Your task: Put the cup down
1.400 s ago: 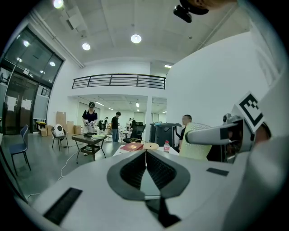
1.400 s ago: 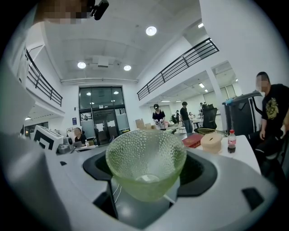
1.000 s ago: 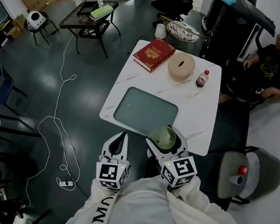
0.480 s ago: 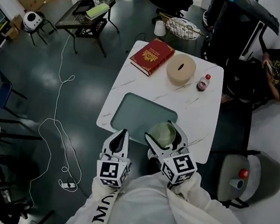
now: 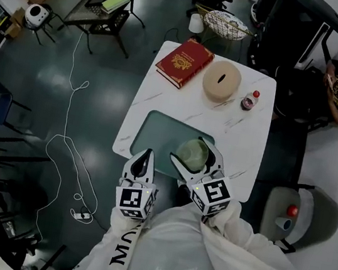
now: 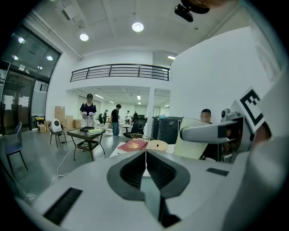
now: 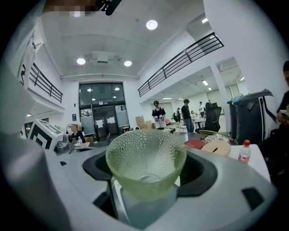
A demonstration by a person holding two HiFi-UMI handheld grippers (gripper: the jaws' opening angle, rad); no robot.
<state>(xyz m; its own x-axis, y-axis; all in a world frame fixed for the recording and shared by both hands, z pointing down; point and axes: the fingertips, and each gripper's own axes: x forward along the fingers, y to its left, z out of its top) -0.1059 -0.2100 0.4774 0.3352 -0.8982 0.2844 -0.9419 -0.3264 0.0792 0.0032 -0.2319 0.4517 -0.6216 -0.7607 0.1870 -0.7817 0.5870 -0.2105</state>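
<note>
The right gripper (image 5: 194, 156) squeezes a green bumpy cup (image 7: 145, 164) between its jaws. The right gripper view looks into the cup, and nothing is in it. Only the head view shows where the cup is: over the near right corner of the gray tray (image 5: 157, 129) on the white table (image 5: 246, 131). The tray has nothing else on it. The left gripper (image 6: 145, 155) is closed tight on nothing, a detail its own view shows best.

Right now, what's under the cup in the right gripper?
The green cup, held in the right gripper, hangs over the near right part of the grey tray on the white table. The cup and jaws cover whether its base touches the tray.
</note>
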